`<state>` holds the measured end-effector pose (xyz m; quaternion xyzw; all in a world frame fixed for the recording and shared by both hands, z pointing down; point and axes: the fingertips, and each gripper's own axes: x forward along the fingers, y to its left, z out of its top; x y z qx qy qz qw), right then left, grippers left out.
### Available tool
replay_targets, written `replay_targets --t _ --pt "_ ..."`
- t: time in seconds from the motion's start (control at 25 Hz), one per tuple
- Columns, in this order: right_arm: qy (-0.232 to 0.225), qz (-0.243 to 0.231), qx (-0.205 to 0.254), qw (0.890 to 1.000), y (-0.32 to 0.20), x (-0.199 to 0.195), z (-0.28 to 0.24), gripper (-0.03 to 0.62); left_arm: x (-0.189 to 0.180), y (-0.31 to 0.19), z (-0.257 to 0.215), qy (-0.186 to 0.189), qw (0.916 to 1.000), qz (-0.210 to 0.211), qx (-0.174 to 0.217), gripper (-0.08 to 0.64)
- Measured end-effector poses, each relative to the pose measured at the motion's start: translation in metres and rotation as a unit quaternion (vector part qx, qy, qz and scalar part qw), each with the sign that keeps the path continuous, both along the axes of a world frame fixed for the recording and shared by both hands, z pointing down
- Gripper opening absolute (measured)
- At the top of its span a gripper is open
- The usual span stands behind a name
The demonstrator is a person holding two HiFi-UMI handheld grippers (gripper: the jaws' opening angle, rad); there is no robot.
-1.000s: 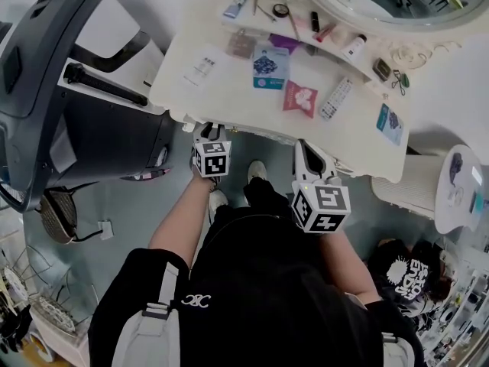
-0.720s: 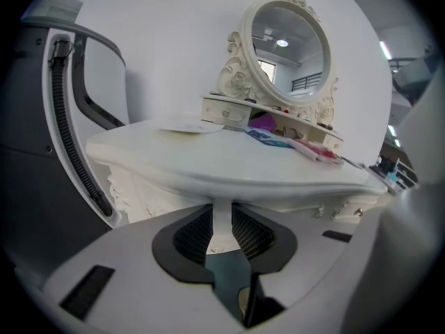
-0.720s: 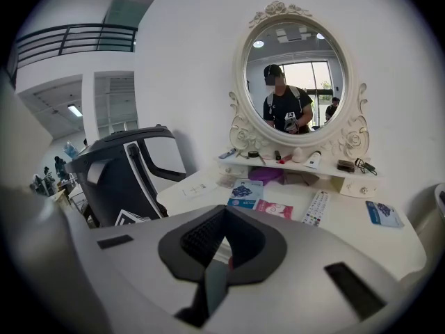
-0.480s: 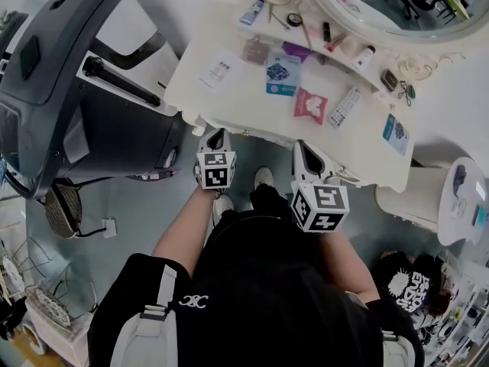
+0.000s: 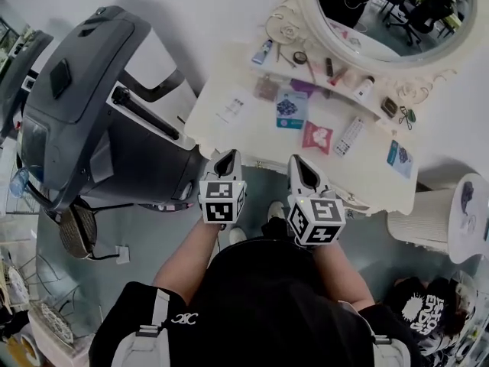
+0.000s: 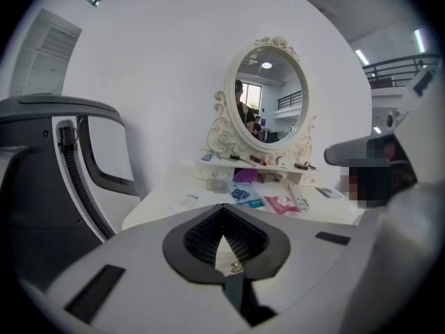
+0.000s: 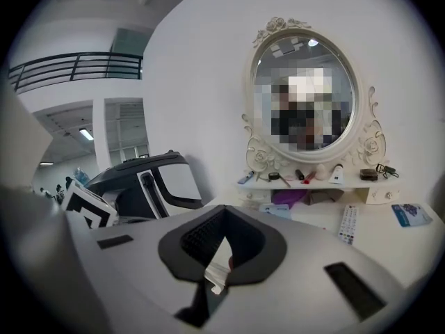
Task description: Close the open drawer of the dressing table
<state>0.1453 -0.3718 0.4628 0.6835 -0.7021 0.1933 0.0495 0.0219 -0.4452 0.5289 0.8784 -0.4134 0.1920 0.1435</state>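
Note:
The white dressing table [image 5: 229, 128] stands ahead with an oval mirror [image 5: 382, 14] at its back. Its front face and any drawer are hidden under the top's edge in the head view. My left gripper [image 5: 229, 156] and right gripper [image 5: 299, 162] hover side by side at the table's front edge, tips pointing at it. Both are shut and hold nothing. In the left gripper view the left gripper [image 6: 222, 209] points over the table top [image 6: 174, 211]. In the right gripper view the right gripper [image 7: 222, 209] faces the mirror [image 7: 306, 96].
A large grey and black chair-like machine [image 5: 99, 128] stands close to the table's left. On the top lie a blue packet [image 5: 291, 109], a red packet [image 5: 316, 136] and a remote [image 5: 351, 136]. A white ribbed bin [image 5: 420, 220] is at the right.
The left gripper has moved right, closer to the right gripper. Both now sit a little lower in the head view, and the table and mirror show more fully.

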Motion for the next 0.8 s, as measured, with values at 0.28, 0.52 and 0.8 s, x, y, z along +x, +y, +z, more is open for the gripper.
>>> replay_targets --t 0.28,0.52,0.8 --pt "0.019 0.013 0.041 0.999 -0.009 0.004 -0.023 0.009 0.017 0.021 -0.089 0.035 0.9973 0.039 0.051 0.006" --pt "0.028 0.009 0.065 0.997 -0.015 -0.003 -0.036 0.009 0.031 0.026 -0.105 0.035 0.996 0.063 0.052 0.006" --pt "0.043 0.018 0.08 0.996 -0.012 0.0 -0.041 0.01 0.033 0.025 -0.103 0.034 0.9966 0.063 0.04 0.006"
